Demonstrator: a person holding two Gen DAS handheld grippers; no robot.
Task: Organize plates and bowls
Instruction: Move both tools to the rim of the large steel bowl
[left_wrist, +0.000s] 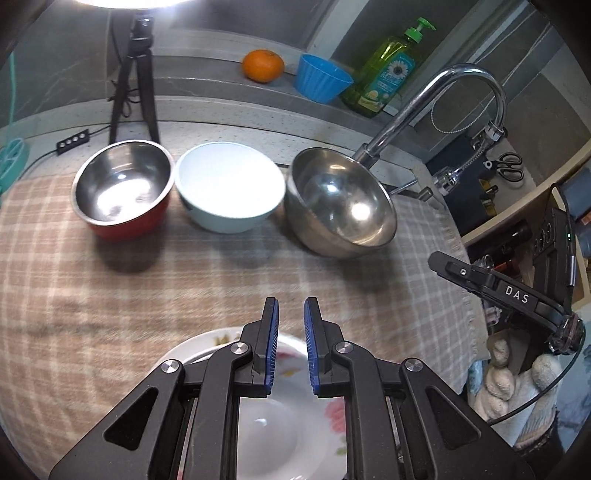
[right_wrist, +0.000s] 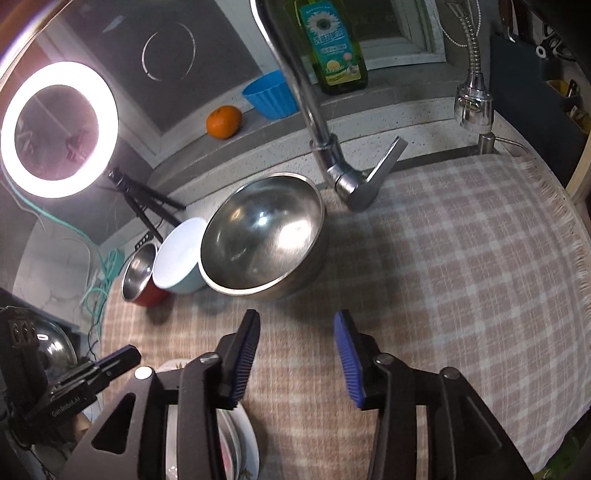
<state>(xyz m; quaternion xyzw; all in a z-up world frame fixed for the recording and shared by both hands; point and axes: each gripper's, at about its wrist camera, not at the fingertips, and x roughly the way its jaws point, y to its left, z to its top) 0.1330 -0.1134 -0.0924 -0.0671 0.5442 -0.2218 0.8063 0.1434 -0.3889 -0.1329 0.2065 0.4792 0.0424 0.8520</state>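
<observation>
Plates (left_wrist: 280, 413), white with a floral rim, lay stacked at 6 o'clock in the left wrist view, directly beneath the left tool (left_wrist: 291, 325), whose blue-padded jaws stood narrowly parted and held nothing. The right tool (right_wrist: 295, 354) hovered over the checked cloth (right_wrist: 461, 277) covering the counter, its jaws wide apart and empty, with the plate stack at its 7 o'clock. Farther out, three bowls sat in a row on the cloth: a red-sided steel bowl (left_wrist: 123, 188) at 11 o'clock, a pale blue bowl (left_wrist: 229, 186) at 12 o'clock just beside it, and a large steel bowl (left_wrist: 340, 199) at 1 o'clock, tilted toward the viewer. Behind the large bowl rose the faucet (left_wrist: 436, 103). On the rear ledge stood an orange (left_wrist: 263, 65), a blue cup (left_wrist: 321, 77) and a green soap bottle (left_wrist: 388, 70).
</observation>
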